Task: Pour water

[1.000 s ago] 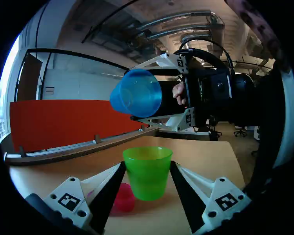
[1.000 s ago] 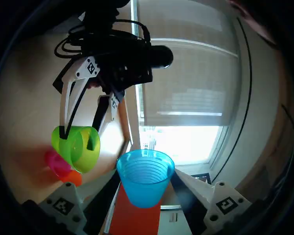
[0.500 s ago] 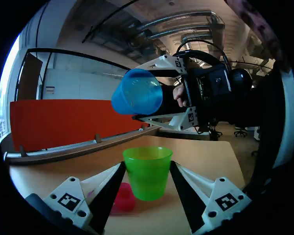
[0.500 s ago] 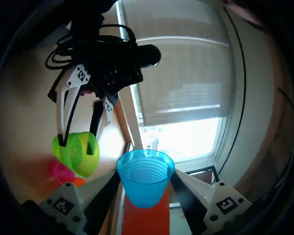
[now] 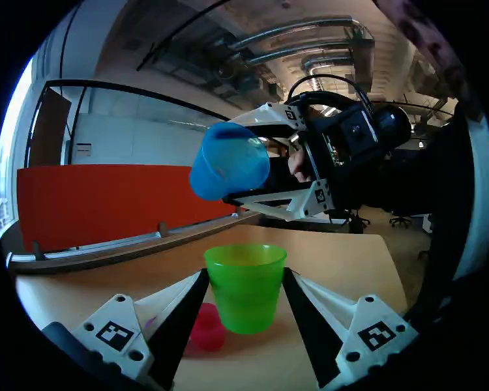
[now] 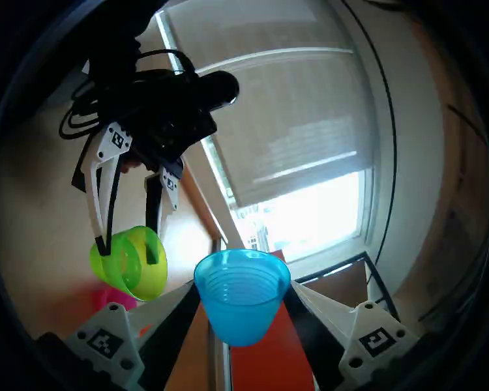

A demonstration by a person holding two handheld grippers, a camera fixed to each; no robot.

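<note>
My left gripper [image 5: 246, 294] is shut on an upright green cup [image 5: 245, 285], held just above the wooden table [image 5: 349, 260]. Above it hangs a blue cup [image 5: 229, 161], tilted on its side with its mouth facing left, gripped by my right gripper [image 5: 244, 163]. In the right gripper view the blue cup [image 6: 242, 294] sits between my right gripper's fingers [image 6: 242, 306]. The green cup [image 6: 131, 262] shows farther off at the left, its mouth toward the camera, held by the left gripper [image 6: 126, 244].
A small pink cup [image 5: 207, 328] stands on the table beside the green cup, also seen as the pink cup [image 6: 113, 298]. A red partition [image 5: 114, 199] runs along the table's far edge. A bright window with a blind [image 6: 290, 150] lies beyond.
The right gripper has rotated, bringing the blue cup back from nearly horizontal toward upright. The left gripper and green cup have stayed still.
</note>
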